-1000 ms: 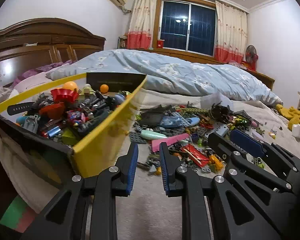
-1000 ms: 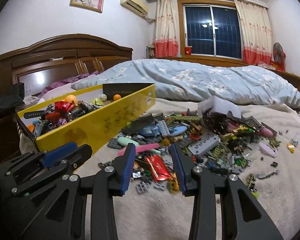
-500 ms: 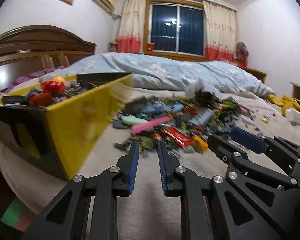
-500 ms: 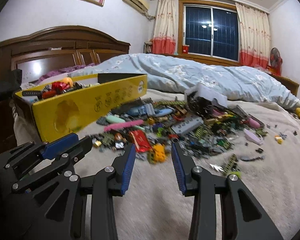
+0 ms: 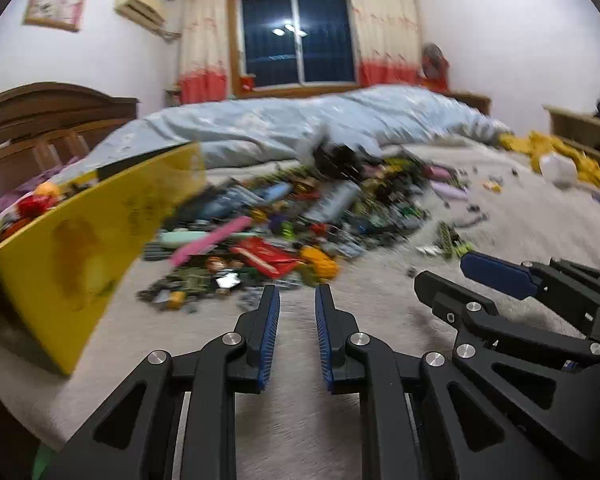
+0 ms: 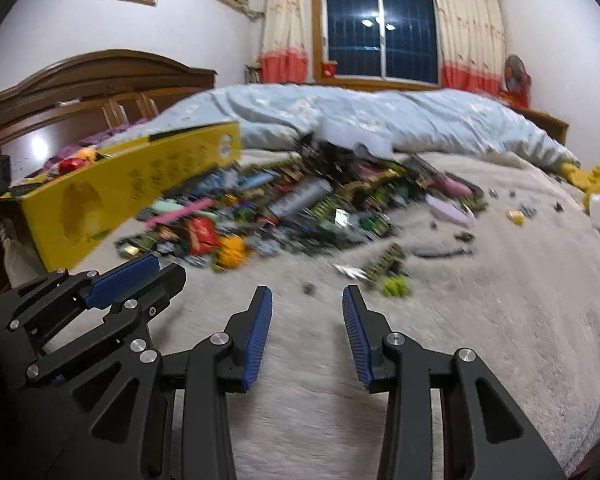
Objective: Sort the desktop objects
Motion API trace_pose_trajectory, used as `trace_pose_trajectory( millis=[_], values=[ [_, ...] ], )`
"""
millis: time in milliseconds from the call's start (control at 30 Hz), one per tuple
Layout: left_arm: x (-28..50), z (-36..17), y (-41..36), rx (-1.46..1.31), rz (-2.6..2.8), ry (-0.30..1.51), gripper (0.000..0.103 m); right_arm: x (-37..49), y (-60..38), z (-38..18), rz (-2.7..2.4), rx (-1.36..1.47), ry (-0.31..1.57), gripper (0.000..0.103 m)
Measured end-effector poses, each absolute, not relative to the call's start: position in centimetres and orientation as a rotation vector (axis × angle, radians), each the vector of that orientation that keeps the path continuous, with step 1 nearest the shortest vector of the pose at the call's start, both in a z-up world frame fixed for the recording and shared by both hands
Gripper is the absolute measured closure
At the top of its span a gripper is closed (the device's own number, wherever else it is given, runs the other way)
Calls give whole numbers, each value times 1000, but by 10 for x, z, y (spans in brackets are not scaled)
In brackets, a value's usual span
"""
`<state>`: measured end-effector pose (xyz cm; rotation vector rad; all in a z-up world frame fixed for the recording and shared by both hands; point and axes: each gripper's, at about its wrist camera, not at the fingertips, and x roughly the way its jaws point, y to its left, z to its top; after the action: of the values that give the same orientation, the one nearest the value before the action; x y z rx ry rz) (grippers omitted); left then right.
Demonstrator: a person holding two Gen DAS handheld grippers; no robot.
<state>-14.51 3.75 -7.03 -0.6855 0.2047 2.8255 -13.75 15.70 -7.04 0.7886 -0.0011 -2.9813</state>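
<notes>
A pile of small toys and building-brick parts (image 5: 300, 220) lies on the beige blanket, also in the right wrist view (image 6: 300, 208). It includes a red packet (image 5: 266, 256), a pink stick (image 5: 210, 240) and an orange piece (image 5: 320, 262). A yellow box (image 5: 84, 240) holding toys stands left of the pile; it also shows in the right wrist view (image 6: 120, 196). My left gripper (image 5: 297, 296) is open with a narrow gap and empty, short of the pile. My right gripper (image 6: 307, 296) is open wider and empty, beside it over bare blanket.
A light blue duvet (image 6: 360, 120) is bunched behind the pile. A wooden headboard (image 6: 80, 92) is at the left. Yellow cloth (image 5: 560, 156) and a white object (image 5: 558, 168) lie at the far right. Loose small parts (image 6: 388, 272) are scattered right of the pile.
Both grippers have drawn back from the pile and swung right, so the pile and yellow box sit farther off. Both stay open and empty. The now frames are motion-blurred.
</notes>
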Motion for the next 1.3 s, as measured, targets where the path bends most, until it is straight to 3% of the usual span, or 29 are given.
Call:
trace_pose_trajectory(
  millis=[300, 700, 867, 1000, 1100, 1233, 1300],
  values=[
    [-154, -74, 77, -704, 2705, 416, 85, -134, 185, -79, -3074, 839, -4, 66],
    [-175, -77, 100, -788, 2545, 353, 84, -152, 210, -79, -3079, 833, 56, 66],
    [-176, -79, 109, -772, 2564, 400, 85, -158, 215, -81, -3037, 858, 52, 71],
    [-175, -81, 118, -754, 2574, 494, 95, -162, 214, -81, -2969, 843, 57, 80],
    [-178, -81, 115, -773, 2572, 456, 95, -167, 215, -79, -2937, 847, 41, 82],
    [-175, -81, 110, -748, 2611, 455, 95, -167, 213, -80, -2886, 816, 28, 96],
    [-172, -80, 105, -726, 2648, 424, 95, -166, 209, -83, -2880, 794, 59, 97]
  ],
)
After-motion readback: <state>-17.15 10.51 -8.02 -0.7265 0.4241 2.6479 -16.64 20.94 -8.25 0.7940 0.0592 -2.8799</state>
